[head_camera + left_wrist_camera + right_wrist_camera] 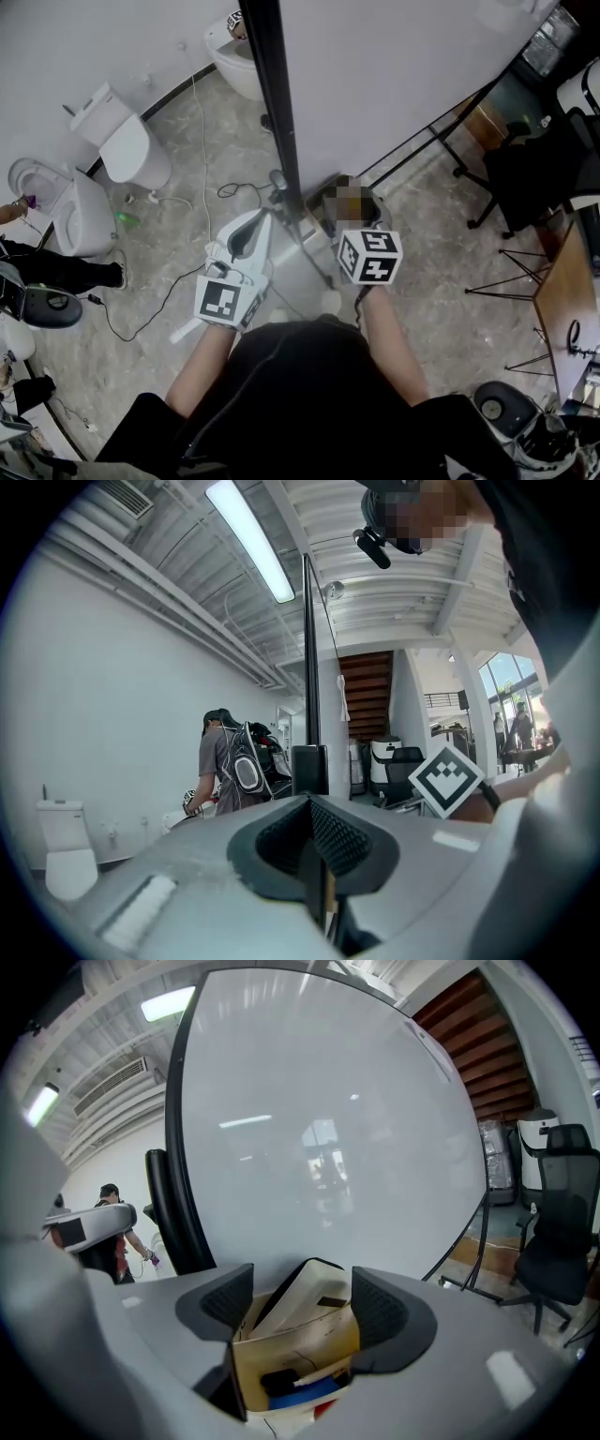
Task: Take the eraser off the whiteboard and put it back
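So, working off the whiteboard (pixel 394 75) as the reference: way off to its left there's a toilet (pixel 127 141) standing on the floor, of all things. The left gripper view also shows a person (pixel 225 761) with a backpack on that side.

Closer in, the left gripper (pixel 251 230) sits just left of the whiteboard's black edge frame (pixel 277 112). It's pointing pretty much level, with its jaws pressed together and nothing between them.

On the right of that frame, facing the white surface, is the right gripper (pixel 305 1309), the one with the marker cube (pixel 368 255) on top. Its jaws are spread wide, one on each side of a cardboard box (pixel 300 1358) at the foot of the whiteboard, and the pads aren't squeezing anything.

The eraser (pixel 314 1293) is in that box, propped up at a tilt with its top leaning toward the whiteboard. Can't tell if it actually touches the board. Something blue (pixel 305 1389) lies lower down in the box.

Well off to the whiteboard's right stands a black office chair (pixel 558 1232).
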The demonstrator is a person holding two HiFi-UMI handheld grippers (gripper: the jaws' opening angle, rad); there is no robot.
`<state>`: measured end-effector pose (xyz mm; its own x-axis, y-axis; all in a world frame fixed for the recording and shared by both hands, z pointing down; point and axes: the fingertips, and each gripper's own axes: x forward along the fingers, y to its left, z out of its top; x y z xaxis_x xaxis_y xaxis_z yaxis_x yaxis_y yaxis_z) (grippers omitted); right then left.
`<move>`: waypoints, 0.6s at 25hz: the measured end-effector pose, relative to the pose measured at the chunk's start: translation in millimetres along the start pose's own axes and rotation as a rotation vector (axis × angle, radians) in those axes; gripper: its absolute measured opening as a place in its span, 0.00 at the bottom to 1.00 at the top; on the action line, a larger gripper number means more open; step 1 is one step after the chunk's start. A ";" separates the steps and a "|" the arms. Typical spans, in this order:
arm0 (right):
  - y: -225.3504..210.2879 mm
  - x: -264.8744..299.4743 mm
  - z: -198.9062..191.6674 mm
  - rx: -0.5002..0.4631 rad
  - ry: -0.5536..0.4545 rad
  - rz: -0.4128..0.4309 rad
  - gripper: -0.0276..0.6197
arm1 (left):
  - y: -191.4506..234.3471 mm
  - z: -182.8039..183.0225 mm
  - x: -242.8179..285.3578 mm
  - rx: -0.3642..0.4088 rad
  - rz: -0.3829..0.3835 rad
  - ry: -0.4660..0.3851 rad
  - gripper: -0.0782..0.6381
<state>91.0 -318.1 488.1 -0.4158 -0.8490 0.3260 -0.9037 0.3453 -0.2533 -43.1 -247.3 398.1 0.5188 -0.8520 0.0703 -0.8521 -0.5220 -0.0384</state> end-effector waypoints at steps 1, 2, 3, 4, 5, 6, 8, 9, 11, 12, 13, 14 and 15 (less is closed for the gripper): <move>0.0 0.9 -0.5 -0.002 0.009 -0.008 0.57 | 0.4 0.1 -0.4 -0.001 0.002 0.001 0.12; 0.0 2.3 -1.4 -0.005 0.021 -0.017 0.57 | 1.0 -0.1 -0.9 -0.003 0.004 0.003 0.12; 0.2 4.2 -2.8 -0.007 0.037 -0.026 0.58 | 1.8 -0.5 -1.2 -0.004 0.007 0.006 0.12; 0.5 6.4 -4.3 -0.009 0.054 -0.034 0.58 | 2.8 -1.1 -1.5 -0.006 0.010 0.011 0.12; 0.8 8.7 -5.8 -0.010 0.072 -0.043 0.59 | 4.1 -1.5 -1.9 -0.008 0.014 0.015 0.12; 0.9 10.9 -7.1 -0.013 0.088 -0.052 0.59 | 5.6 -1.6 -2.4 -0.011 0.019 0.017 0.12; 0.6 14.0 -8.8 -0.021 0.110 -0.077 0.59 | 9.1 -1.0 -3.8 -0.019 0.033 0.018 0.12; 0.2 15.2 -9.4 -0.029 0.116 -0.093 0.59 | 10.3 -1.0 -4.5 -0.021 0.036 0.016 0.12; -0.8 17.8 -10.6 -0.049 0.125 -0.122 0.59 | 11.1 -1.9 -5.8 -0.023 0.033 0.013 0.12; -1.1 19.2 -11.0 -0.060 0.127 -0.133 0.59 | 11.7 -2.0 -6.4 -0.023 0.033 0.014 0.12; -1.2 20.8 -11.0 -0.071 0.129 -0.142 0.59 | 12.5 -2.1 -7.0 -0.023 0.033 0.016 0.12; -1.1 22.4 -10.8 -0.082 0.129 -0.150 0.59 | 13.2 -2.6 -7.6 -0.021 0.031 0.016 0.12; -1.0 23.9 -10.7 -0.091 0.129 -0.158 0.59 | 13.7 -3.3 -8.1 -0.019 0.028 0.017 0.12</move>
<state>80.9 -334.4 505.9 -0.2724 -0.8392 0.4707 -0.9618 0.2517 -0.1079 -59.2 -247.4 400.3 0.4933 -0.8656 0.0862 -0.8677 -0.4966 -0.0212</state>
